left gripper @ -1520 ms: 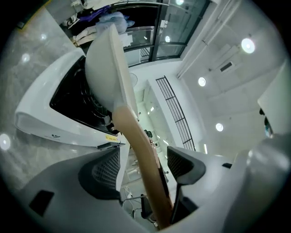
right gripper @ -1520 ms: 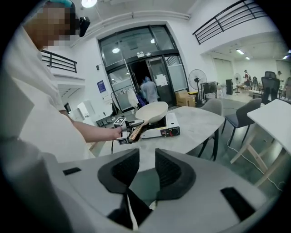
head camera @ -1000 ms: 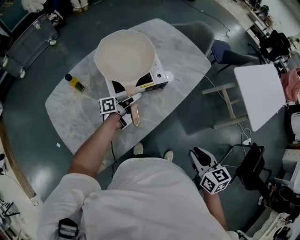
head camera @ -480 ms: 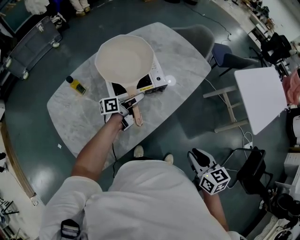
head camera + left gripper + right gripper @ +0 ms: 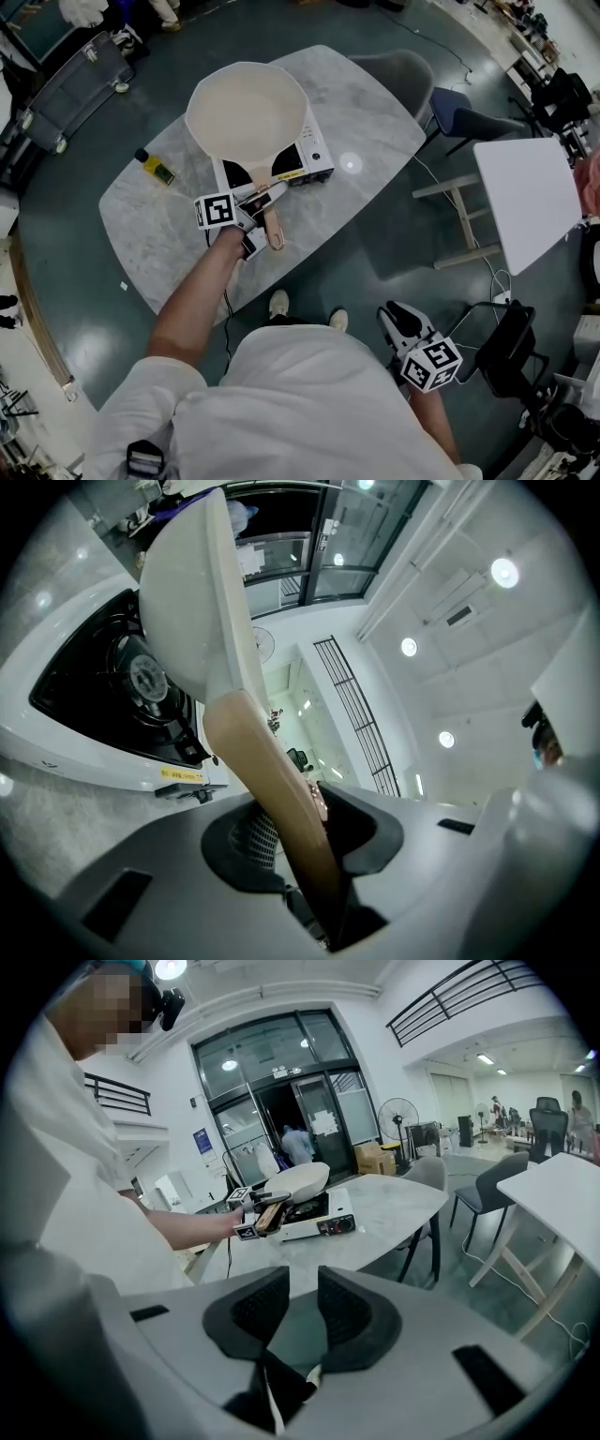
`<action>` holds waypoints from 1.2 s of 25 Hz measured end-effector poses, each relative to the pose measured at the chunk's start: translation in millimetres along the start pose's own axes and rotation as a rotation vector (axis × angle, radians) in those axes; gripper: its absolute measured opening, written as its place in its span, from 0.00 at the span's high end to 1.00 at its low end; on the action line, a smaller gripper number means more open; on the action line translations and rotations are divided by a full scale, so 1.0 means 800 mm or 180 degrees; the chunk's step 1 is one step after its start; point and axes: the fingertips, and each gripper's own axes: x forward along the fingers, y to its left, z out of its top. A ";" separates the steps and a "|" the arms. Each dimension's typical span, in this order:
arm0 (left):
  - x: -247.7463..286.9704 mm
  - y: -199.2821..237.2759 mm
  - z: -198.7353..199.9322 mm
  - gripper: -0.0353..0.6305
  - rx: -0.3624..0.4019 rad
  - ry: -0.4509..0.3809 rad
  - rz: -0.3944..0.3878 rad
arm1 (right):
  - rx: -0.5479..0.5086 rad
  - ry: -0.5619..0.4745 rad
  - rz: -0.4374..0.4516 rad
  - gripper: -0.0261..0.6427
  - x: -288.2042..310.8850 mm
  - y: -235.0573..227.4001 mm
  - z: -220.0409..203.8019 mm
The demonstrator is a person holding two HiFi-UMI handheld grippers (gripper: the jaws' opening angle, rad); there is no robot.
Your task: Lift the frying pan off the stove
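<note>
A cream frying pan (image 5: pixel 248 112) with a wooden handle (image 5: pixel 271 225) hangs over the white portable gas stove (image 5: pixel 314 155) on the marble table. My left gripper (image 5: pixel 255 208) is shut on the handle partway along it. In the left gripper view the pan (image 5: pixel 202 602) is tilted and clear of the black burner (image 5: pixel 141 677), and the handle (image 5: pixel 272 799) runs down between the pads. My right gripper (image 5: pixel 398 319) hangs low at my right side, away from the table. It is open with nothing between its fingers (image 5: pixel 258 1312). Its view shows the pan (image 5: pixel 298 1180) and stove (image 5: pixel 323 1221) from afar.
A small yellow bottle (image 5: pixel 152 167) lies on the table (image 5: pixel 169 244) left of the stove. A grey chair (image 5: pixel 398 70) and a blue chair (image 5: pixel 459 112) stand beyond the table's right end. A white table (image 5: pixel 525 192) is further right, and a cart (image 5: pixel 66 89) is at upper left.
The pan and my left gripper have drifted slightly up and left in the head view, showing a little more of the stove front. The right gripper has stayed put.
</note>
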 end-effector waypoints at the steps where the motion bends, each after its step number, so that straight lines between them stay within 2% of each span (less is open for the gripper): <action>1: 0.001 -0.008 0.001 0.77 0.0000 -0.0035 -0.0015 | -0.0006 0.0004 0.0021 0.81 -0.001 -0.003 -0.001; 5: 0.000 -0.042 0.002 0.76 0.0080 -0.0188 0.0022 | -0.0054 -0.0006 0.0131 0.81 -0.007 -0.013 0.001; 9: -0.018 -0.069 -0.001 0.76 0.0194 -0.0383 0.0194 | -0.0168 -0.0001 0.0349 0.81 -0.004 -0.025 0.008; 16: -0.058 -0.118 -0.027 0.76 0.0142 -0.0755 0.0426 | -0.0383 0.0015 0.0718 0.81 -0.008 -0.045 0.020; 20: -0.087 -0.139 -0.054 0.76 0.0149 -0.0968 0.0584 | -0.0499 0.0061 0.0957 0.82 -0.009 -0.056 0.021; 30: -0.166 -0.164 -0.147 0.76 -0.0068 -0.1525 0.0971 | -0.0787 0.0318 0.1542 0.82 -0.010 -0.055 0.001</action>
